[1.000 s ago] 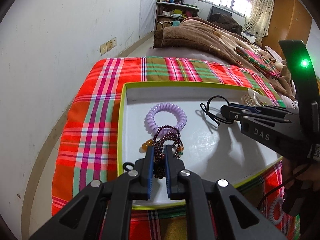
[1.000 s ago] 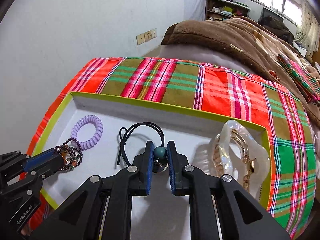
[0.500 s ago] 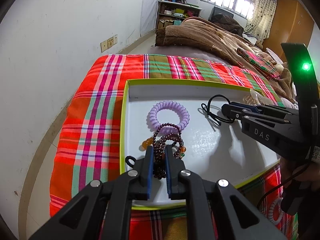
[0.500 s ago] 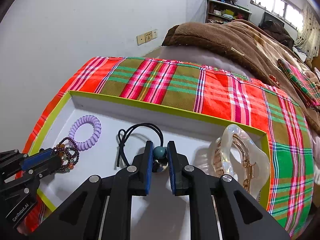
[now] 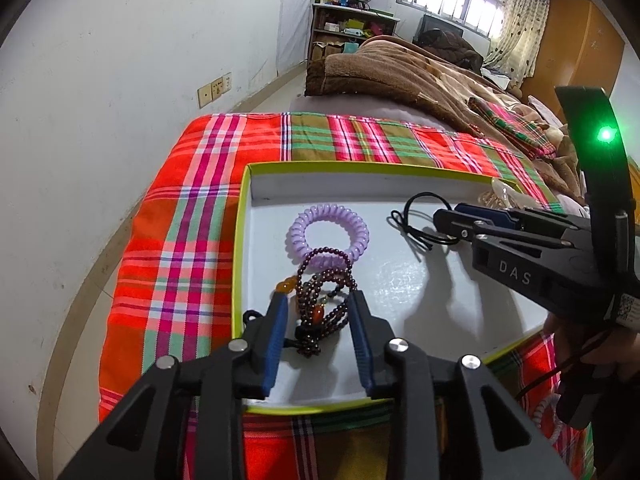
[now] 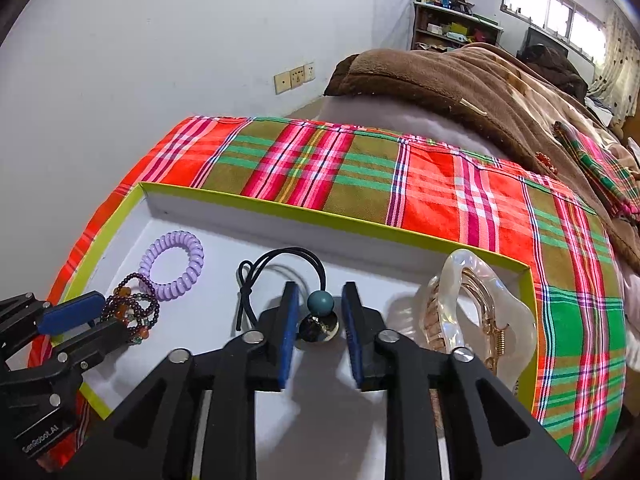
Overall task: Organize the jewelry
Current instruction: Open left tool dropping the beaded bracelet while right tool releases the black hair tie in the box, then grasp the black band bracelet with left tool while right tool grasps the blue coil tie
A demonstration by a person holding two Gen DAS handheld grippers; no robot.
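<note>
A white tray with a lime-green rim (image 5: pixel 240 240) (image 6: pixel 280 206) lies on a plaid cloth. My left gripper (image 5: pixel 320 320) is open; the dark red beaded bracelet (image 5: pixel 324 280) (image 6: pixel 132 312) lies on the tray floor between its fingers. A purple coil hair tie (image 5: pixel 328 232) (image 6: pixel 172 266) lies just beyond it. My right gripper (image 6: pixel 320 312) is open around a black elastic hair tie (image 6: pixel 280 268) (image 5: pixel 420 232) with a teal bead (image 6: pixel 320 302) and a shiny charm. A pearly claw hair clip (image 6: pixel 480 312) rests at the tray's right end.
The plaid cloth (image 5: pixel 180 240) (image 6: pixel 440 184) covers the surface under the tray. A brown blanket (image 6: pixel 460 80) lies behind on the bed. A white wall (image 5: pixel 120 60) is on the left. A white coil tie (image 5: pixel 544 420) hangs near the right hand.
Both grippers have opened. The left one let go of the beaded bracelet and the right one let go of the black hair tie; both items now rest in the tray.
</note>
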